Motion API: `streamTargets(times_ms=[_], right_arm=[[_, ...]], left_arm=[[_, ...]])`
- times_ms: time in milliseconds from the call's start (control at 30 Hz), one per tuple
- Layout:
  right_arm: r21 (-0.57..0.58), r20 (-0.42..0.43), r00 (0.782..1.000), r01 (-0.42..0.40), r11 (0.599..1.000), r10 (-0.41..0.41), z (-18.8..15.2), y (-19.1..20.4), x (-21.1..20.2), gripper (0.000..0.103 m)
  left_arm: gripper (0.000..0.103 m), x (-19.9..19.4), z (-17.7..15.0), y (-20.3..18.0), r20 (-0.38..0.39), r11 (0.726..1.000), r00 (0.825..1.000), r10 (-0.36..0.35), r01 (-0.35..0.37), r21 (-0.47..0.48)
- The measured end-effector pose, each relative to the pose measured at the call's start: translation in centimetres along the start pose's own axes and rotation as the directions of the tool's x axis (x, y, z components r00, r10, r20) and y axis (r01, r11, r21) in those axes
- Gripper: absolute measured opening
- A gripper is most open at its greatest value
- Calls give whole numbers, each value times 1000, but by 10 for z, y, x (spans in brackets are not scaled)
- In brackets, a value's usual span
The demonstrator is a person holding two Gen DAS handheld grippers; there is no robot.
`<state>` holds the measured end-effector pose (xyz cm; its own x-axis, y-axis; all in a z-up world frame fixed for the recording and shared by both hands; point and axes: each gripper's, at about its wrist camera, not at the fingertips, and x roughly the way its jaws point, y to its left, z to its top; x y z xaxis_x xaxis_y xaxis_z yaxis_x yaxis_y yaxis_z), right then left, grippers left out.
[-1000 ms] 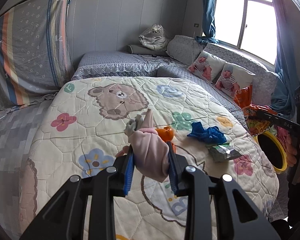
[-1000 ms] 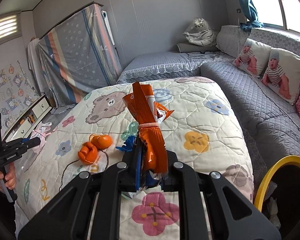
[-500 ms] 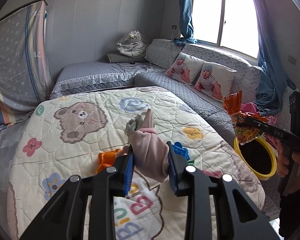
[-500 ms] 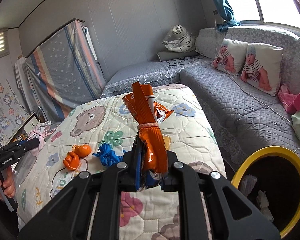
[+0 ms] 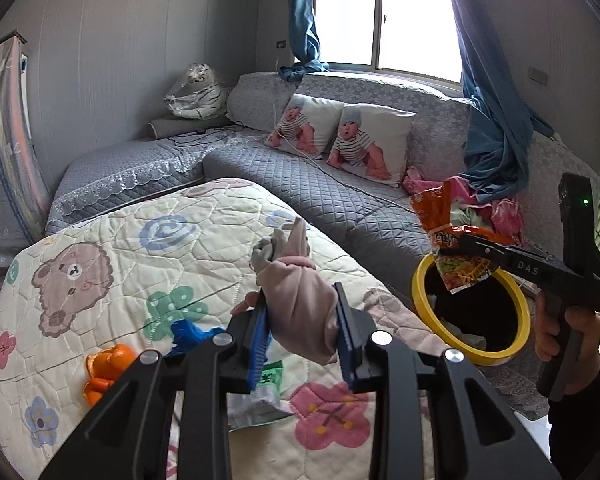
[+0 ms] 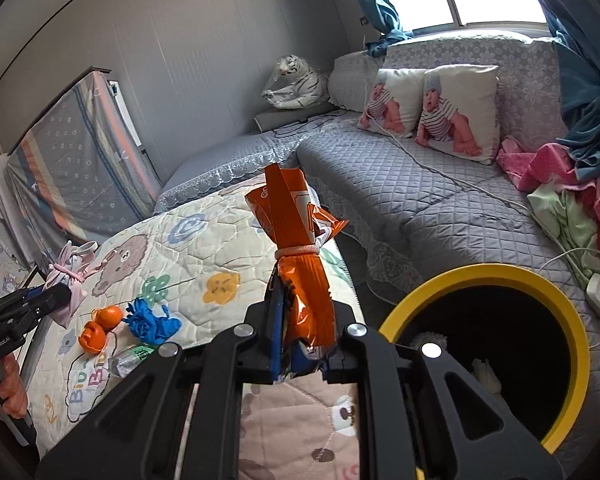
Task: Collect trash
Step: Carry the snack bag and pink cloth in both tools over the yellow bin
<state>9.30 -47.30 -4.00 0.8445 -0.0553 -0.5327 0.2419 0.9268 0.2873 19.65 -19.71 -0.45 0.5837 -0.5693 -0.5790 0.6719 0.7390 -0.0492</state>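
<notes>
Item: orange snack bag, tied off, light, crinkly and slippery; our right gripper jaws clamp its lower body, just short of the yellow-rimmed bin.

Item: pink cloth bundle, soft; our left gripper jaws pinch its middle.

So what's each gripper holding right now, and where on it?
Left gripper clamps the pink tied bundle below its knot. Right gripper clamps the orange snack bag below its band.
</notes>
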Motion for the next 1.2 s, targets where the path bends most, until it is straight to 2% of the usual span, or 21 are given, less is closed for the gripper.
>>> streamTargets(times_ms=[233, 400, 567, 833, 1200], right_arm=[[36, 1, 996, 93, 995, -93, -7, -40, -7, 13], [41, 2, 984, 179, 983, -179, -17, -65, -14, 13], [74, -25, 973, 229, 971, -228, -27, -95, -17, 13], [115, -60, 961, 276, 954, -270, -39, -127, -17, 13], [137, -77, 952, 304, 943, -296, -49, -143, -22, 13]], left_arm=[[28, 29, 10, -43, -21, 996, 997, -71, 72, 58], [28, 48, 14, -76, -38, 987, 994, -101, 104, 118], [28, 65, 15, -106, -56, 977, 988, -143, 150, 154], [28, 86, 15, -142, -77, 961, 982, -175, 187, 203], [28, 101, 12, -173, -104, 946, 970, -220, 238, 221]])
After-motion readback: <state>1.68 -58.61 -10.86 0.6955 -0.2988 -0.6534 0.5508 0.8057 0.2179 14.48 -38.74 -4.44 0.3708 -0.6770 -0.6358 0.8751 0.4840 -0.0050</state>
